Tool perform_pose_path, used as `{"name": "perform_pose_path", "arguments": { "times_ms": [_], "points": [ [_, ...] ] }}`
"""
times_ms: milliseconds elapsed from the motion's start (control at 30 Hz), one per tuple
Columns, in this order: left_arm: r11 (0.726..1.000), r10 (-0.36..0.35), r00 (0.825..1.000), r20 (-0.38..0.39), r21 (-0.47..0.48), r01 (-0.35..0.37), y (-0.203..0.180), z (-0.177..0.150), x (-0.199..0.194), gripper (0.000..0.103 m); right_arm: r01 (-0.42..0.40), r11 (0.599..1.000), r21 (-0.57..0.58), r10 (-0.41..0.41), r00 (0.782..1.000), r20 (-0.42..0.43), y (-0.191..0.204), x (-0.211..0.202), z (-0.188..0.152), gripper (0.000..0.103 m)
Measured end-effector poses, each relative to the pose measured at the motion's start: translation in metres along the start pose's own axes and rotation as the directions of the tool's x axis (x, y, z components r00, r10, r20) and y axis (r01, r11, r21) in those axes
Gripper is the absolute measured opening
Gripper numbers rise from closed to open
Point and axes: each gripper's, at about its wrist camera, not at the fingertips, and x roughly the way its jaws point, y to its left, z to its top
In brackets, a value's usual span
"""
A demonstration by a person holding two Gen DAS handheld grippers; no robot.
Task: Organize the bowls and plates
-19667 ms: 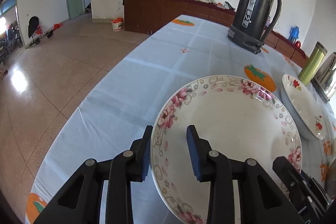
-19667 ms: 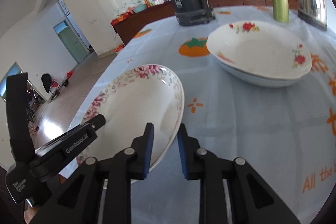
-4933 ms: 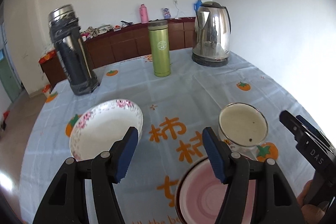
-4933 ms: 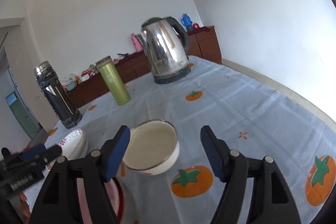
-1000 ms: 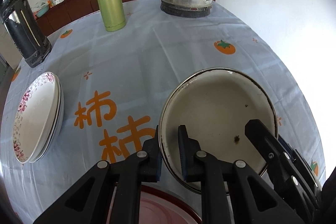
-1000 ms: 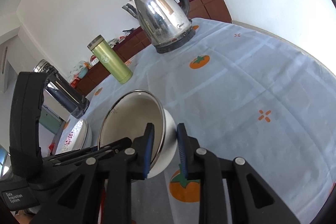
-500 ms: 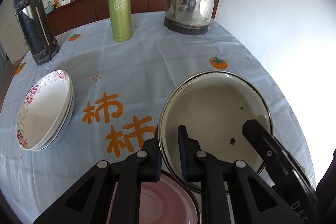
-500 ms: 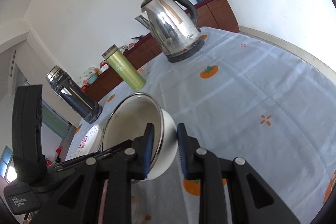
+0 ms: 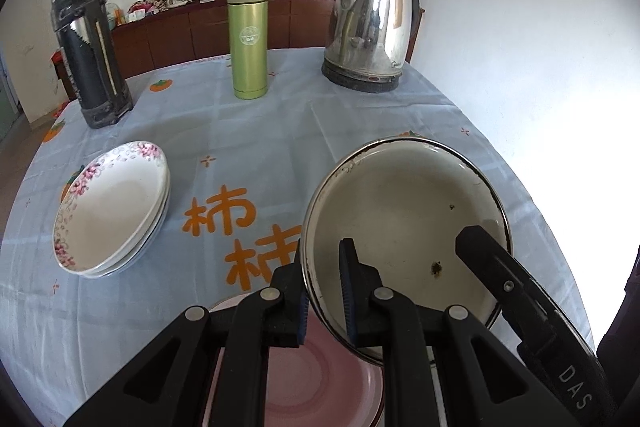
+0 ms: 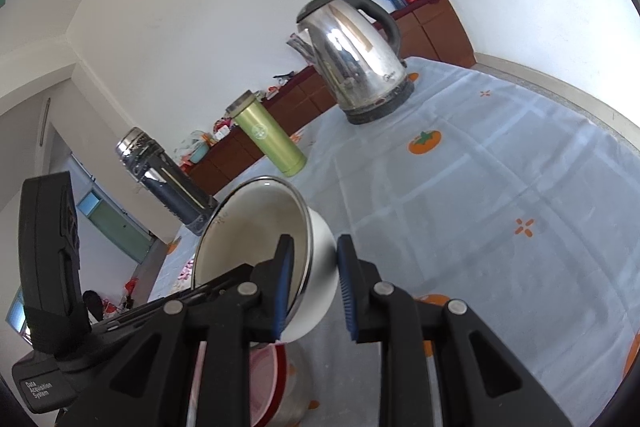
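Enamel bowl has lifted off the counter, each claw, left and right, pinching its rim. It hangs over the pink plate; nesting there looks next.

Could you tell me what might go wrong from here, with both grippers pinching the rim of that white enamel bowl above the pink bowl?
1. The enamel bowl hangs tilted from thin rim grips by the left gripper and right gripper; uneven motion could let it slip.
2. Lowered off-centre, it may knock the pink bowl beneath.
3. A dark speck inside could dirty the stack.
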Motion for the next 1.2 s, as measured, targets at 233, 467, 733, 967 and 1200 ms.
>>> {"name": "perform_pose_path", "arguments": {
  "times_ms": [233, 467, 733, 967, 1200],
  "points": [
    [0.999, 0.017, 1.0, 0.025, -0.043, -0.016, 0.017, -0.009, -0.015, 0.016, -0.047, 0.998, -0.032, 0.046, 0.999, -0.023, 0.017, 0.001, -0.007, 0.022],
    [0.998, 0.041, 0.998, 0.054, -0.056, -0.038, 0.027, -0.02, -0.028, 0.016, -0.083, 0.995, -0.06, 0.081, 0.996, -0.04, 0.029, -0.001, -0.014, 0.022],
    [0.993, 0.038, 0.997, 0.061, -0.112, -0.031, 0.041, -0.03, -0.03, 0.016, -0.093, 0.992, -0.085, 0.088, 0.994, -0.062, 0.036, 0.004, -0.02, 0.022],
    [0.991, 0.05, 0.996, 0.079, -0.124, -0.04, 0.044, -0.039, -0.033, 0.016, -0.095, 0.99, -0.107, 0.085, 0.992, -0.091, 0.041, 0.004, -0.024, 0.022],
    [0.99, 0.062, 0.994, 0.091, -0.134, -0.049, 0.048, -0.049, -0.038, 0.016, -0.093, 0.987, -0.135, 0.078, 0.991, -0.108, 0.047, 0.005, -0.028, 0.022]
  ]
}}
